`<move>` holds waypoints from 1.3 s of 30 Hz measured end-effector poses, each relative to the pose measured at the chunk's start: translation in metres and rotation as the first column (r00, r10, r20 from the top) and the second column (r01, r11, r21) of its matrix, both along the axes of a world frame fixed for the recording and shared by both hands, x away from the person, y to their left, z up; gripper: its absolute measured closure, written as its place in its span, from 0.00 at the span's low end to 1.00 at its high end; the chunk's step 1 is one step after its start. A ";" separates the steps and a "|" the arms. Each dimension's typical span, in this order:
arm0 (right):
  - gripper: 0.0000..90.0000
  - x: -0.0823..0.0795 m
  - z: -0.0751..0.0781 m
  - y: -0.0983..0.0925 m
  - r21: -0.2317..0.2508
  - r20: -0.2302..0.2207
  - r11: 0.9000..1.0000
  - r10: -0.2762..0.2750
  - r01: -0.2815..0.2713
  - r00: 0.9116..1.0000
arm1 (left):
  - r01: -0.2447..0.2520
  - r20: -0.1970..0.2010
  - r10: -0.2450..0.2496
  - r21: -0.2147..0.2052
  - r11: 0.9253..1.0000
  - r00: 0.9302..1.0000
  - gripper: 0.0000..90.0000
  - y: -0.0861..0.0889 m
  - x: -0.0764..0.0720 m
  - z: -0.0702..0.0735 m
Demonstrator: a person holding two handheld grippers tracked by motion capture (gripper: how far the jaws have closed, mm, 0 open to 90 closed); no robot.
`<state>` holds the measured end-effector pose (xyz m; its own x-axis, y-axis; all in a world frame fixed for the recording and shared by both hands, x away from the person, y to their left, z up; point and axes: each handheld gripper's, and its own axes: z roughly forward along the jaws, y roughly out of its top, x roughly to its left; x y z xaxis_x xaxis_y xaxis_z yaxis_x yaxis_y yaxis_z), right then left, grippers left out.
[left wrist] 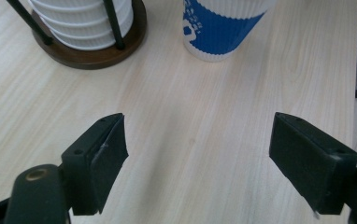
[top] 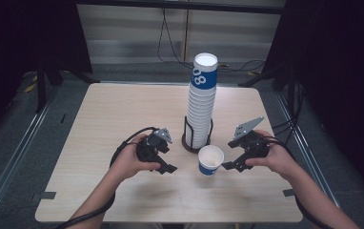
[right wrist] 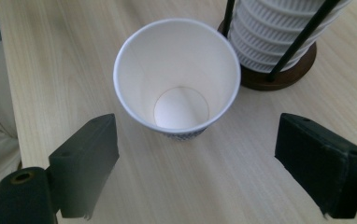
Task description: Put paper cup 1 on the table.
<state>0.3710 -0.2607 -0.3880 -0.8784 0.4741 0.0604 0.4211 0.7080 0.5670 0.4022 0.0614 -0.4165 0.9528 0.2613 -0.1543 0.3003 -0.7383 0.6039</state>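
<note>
Step in hand: you have one single cup (top: 211, 160) standing upright on the table (top: 123, 114), mouth up, just in front of the cup stack (top: 201, 102) in its holder (top: 197, 143); by the look of it, you are between setting this cup down and dealing with the next one.
Single cup: blue band, white rim, empty inside as the right gripper view shows (right wrist: 176, 79); it stands free, apart from the holder base and touched by neither tool.
Left gripper (top: 163, 164): jaws spread wide, nothing between them; in the left gripper view only bare table lies between the pads, with the cup's blue wall (left wrist: 221, 28) farther ahead.
Right gripper (top: 231, 164): jaws spread, empty; the cup sits ahead of them and between their lines, not yet inside the gap.
Cup stack: tall, upside-down cups, ringed by black rods on a dark round base (right wrist: 279, 70).
Next move, as a judgement: if you mean to lift the single cup, bring the right jaws forward on both sides of its wall and close gently; it is thin paper and will crush or tip.
Watch: keep your left tool clear of the holder rods.
</note>
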 end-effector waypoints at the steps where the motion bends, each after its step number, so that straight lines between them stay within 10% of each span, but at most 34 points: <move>1: 0.14 0.001 0.003 -0.001 0.010 -0.007 1.000 -0.002 0.002 1.000 | -0.003 -0.001 0.003 0.008 1.000 1.000 0.21 0.000 0.001 0.002; 39: 0.15 0.043 0.088 0.016 0.048 0.058 0.996 -0.076 0.073 0.995 | -0.046 0.046 0.047 -0.011 0.999 0.998 0.21 -0.011 0.046 0.077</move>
